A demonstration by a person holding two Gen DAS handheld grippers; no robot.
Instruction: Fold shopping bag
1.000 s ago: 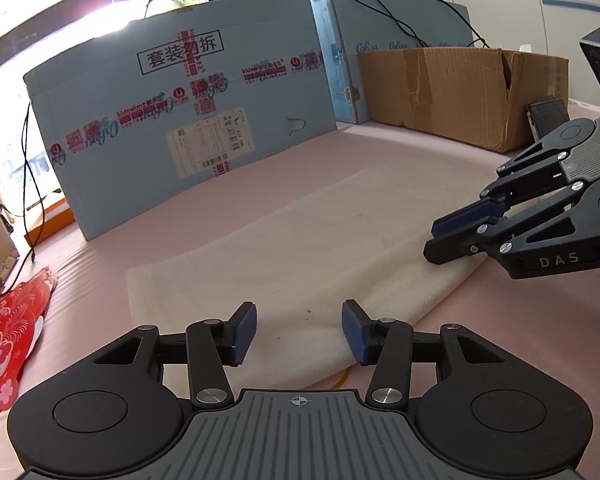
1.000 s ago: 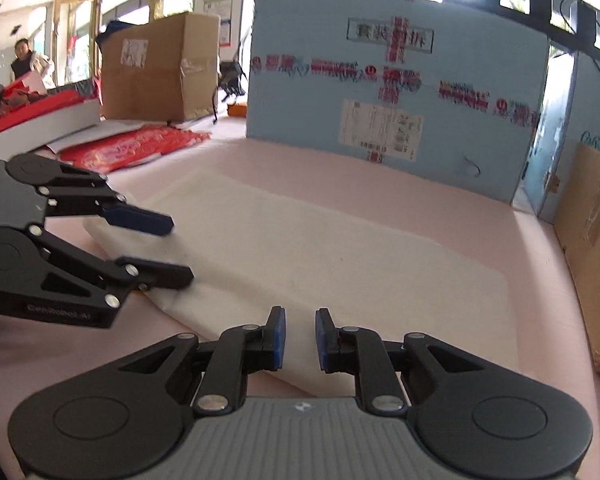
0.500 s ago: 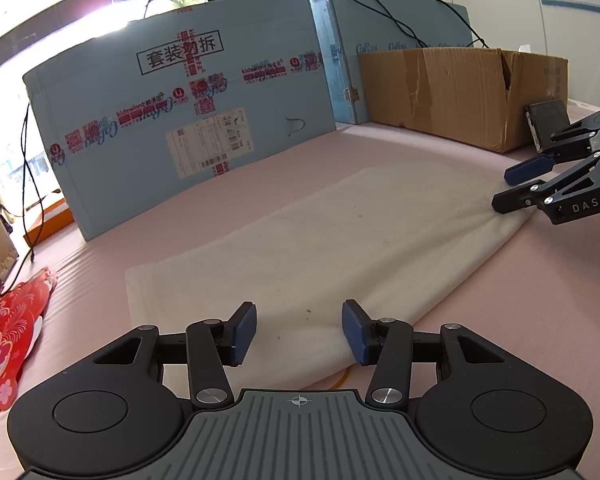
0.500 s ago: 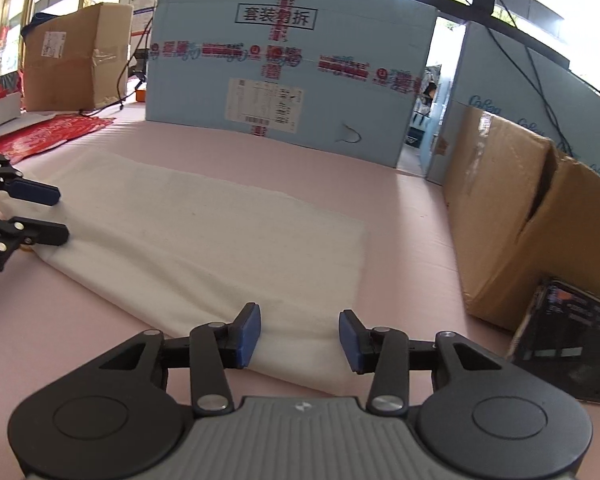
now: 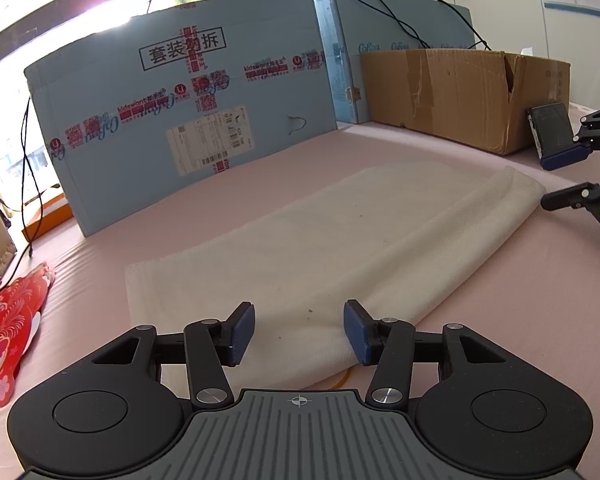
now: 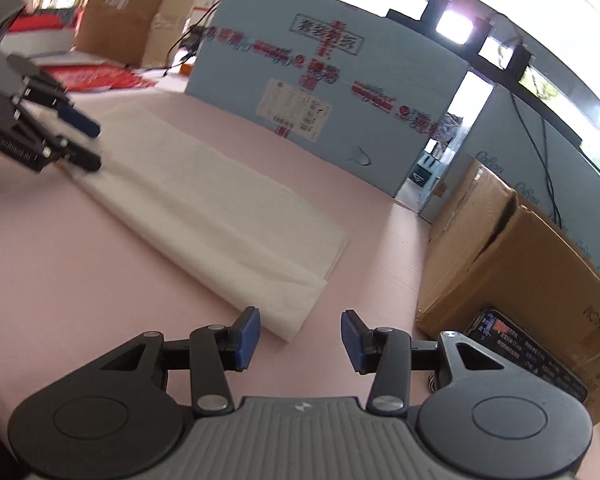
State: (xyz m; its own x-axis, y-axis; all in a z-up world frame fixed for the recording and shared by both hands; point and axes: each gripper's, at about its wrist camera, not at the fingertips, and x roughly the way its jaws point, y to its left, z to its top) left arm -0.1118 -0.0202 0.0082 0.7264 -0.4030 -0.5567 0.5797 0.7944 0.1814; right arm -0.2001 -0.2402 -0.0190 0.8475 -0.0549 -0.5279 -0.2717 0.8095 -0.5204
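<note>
Your left black two-finger gripper with blue pads (image 5: 299,333) sits low over the near end of the cream folded fabric bag (image 5: 340,240), jaws spread wide, nothing between them. Your right black two-finger gripper with blue pads (image 6: 299,338) hovers at the bag's far end, jaws likewise spread, gripping nothing, tilted.

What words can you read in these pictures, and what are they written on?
"套装勿拆": black boxed print on the big blue box.
"kidswant": red tape on that box, repeated.
"Cofsoa", roughly: second blue box, uncertain.
White shipping label: too small to read.
Phone screen, brown cardboard box print, left gripper lettering: blurred.
</note>
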